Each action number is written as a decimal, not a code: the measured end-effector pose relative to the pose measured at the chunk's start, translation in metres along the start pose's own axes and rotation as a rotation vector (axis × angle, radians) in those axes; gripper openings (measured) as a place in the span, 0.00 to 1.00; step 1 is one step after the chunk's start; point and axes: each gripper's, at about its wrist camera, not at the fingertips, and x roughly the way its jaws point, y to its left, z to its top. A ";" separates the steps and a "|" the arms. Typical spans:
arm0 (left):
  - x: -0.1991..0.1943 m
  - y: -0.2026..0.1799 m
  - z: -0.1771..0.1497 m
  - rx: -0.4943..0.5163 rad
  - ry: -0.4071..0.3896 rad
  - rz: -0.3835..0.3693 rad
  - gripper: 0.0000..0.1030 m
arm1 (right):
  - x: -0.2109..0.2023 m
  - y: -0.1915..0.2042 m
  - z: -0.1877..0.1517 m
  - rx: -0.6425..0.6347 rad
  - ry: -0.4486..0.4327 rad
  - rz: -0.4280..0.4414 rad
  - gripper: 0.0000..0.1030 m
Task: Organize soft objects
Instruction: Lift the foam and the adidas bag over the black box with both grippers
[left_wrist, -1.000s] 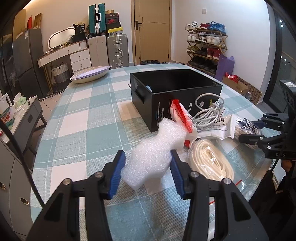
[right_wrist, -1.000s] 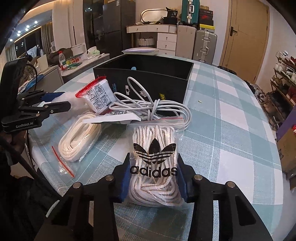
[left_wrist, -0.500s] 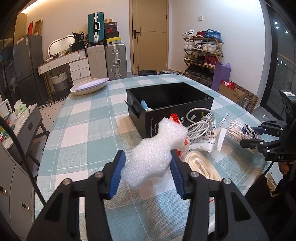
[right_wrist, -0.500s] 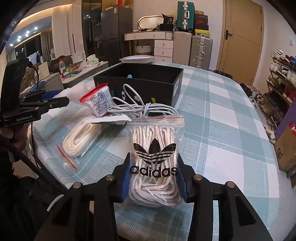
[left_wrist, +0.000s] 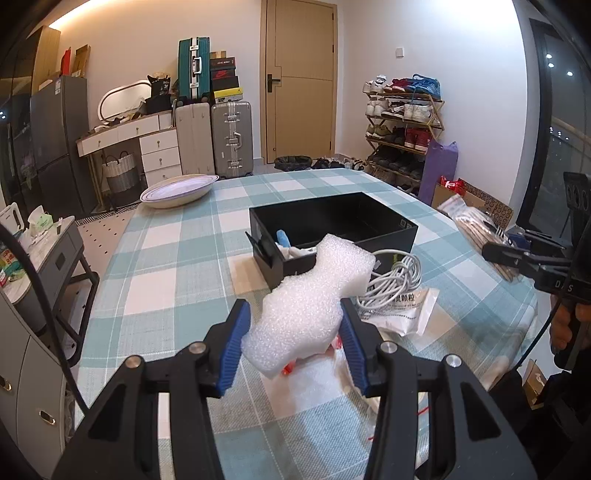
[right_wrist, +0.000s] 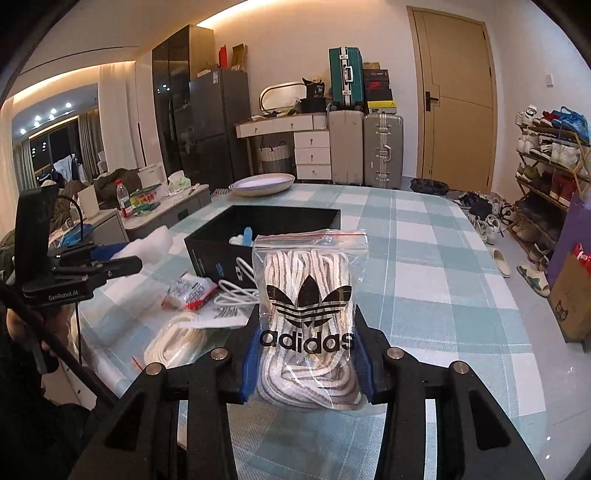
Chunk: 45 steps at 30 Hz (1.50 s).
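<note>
My left gripper (left_wrist: 293, 341) is shut on a white foam piece (left_wrist: 314, 295) and holds it above the checked table (left_wrist: 155, 258), in front of the black box (left_wrist: 332, 232). My right gripper (right_wrist: 306, 363) is shut on a clear zip bag of white laces (right_wrist: 310, 306) with a black adidas logo, lifted off the table. That bag (left_wrist: 476, 229) also shows at the right of the left wrist view. The black box (right_wrist: 266, 236) holds a blue and white item (right_wrist: 243, 236). The foam (right_wrist: 147, 243) shows beside the left gripper in the right wrist view.
On the table by the box lie a white cable coil (left_wrist: 391, 277), a printed white packet (left_wrist: 402, 310), a red-topped packet (right_wrist: 190, 291) and a bag of cream rope (right_wrist: 173, 339). A shallow bowl (left_wrist: 177, 190) sits at the far edge. Suitcases and a shoe rack stand behind.
Both grippers have risen with their loads. The laces bag has come off the table and tilted upright. The foam sits higher, and the box interior now shows more.
</note>
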 end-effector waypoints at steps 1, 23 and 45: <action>0.001 0.000 0.002 -0.001 0.000 0.000 0.46 | -0.001 -0.001 0.004 0.007 -0.010 0.006 0.42; 0.036 -0.006 0.049 -0.018 -0.015 0.040 0.46 | 0.032 0.003 0.069 0.033 -0.017 0.094 0.41; 0.095 -0.007 0.070 -0.020 0.053 0.094 0.46 | 0.103 0.011 0.083 -0.030 0.185 0.059 0.42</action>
